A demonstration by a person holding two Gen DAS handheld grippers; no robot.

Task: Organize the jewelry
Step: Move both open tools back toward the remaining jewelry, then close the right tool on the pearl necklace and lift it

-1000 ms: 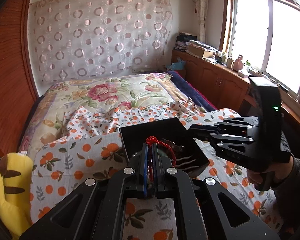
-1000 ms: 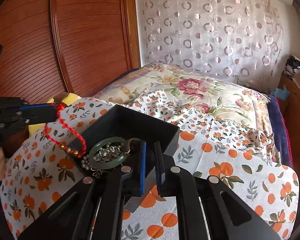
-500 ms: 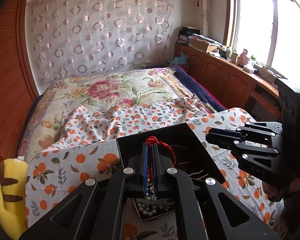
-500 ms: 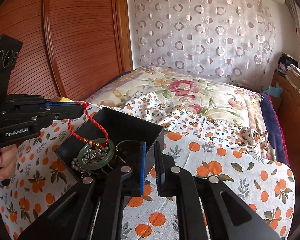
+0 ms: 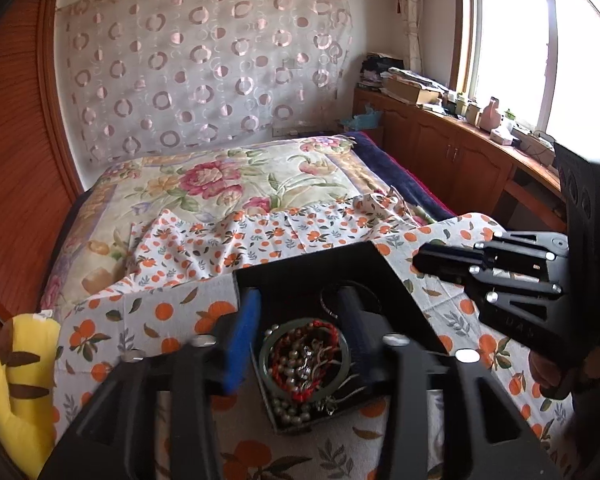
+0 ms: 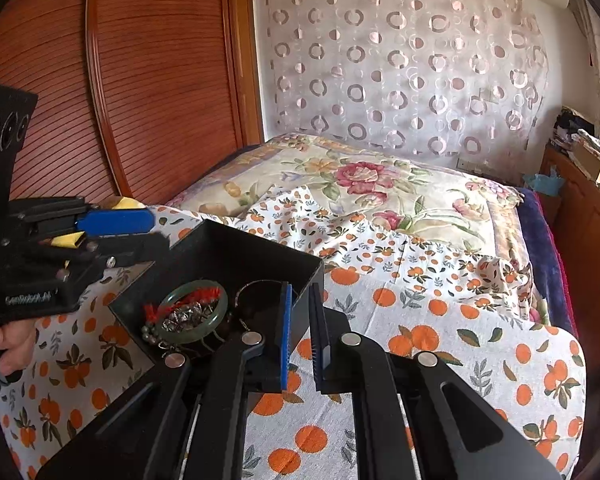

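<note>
A black jewelry box (image 5: pixel 364 264) sits on the orange-print cloth. Inside lie a green bangle (image 5: pixel 342 360), a red cord bracelet (image 5: pixel 300 394), pearl beads (image 5: pixel 290 410) and thin metal rings. My left gripper (image 5: pixel 300 334) is open and empty just above the box, one finger on each side of the jewelry. In the right wrist view the box (image 6: pixel 236 252) holds the bangle (image 6: pixel 212 324) with the red cord (image 6: pixel 198 294) on it. My right gripper (image 6: pixel 300 334) has its jaws narrowly apart around the box's near wall; contact is unclear.
The box sits on an orange-print cloth (image 6: pixel 440 360) over a floral bed (image 5: pixel 228 184). A yellow plush toy (image 5: pixel 16 392) lies at the left edge. A wooden wardrobe (image 6: pixel 140 92) stands left; cabinets (image 5: pixel 460 152) with clutter run under the window.
My left gripper opened and let go of the red cord bracelet, which dropped into the box onto the green bangle. The right gripper stayed at the box's wall.
</note>
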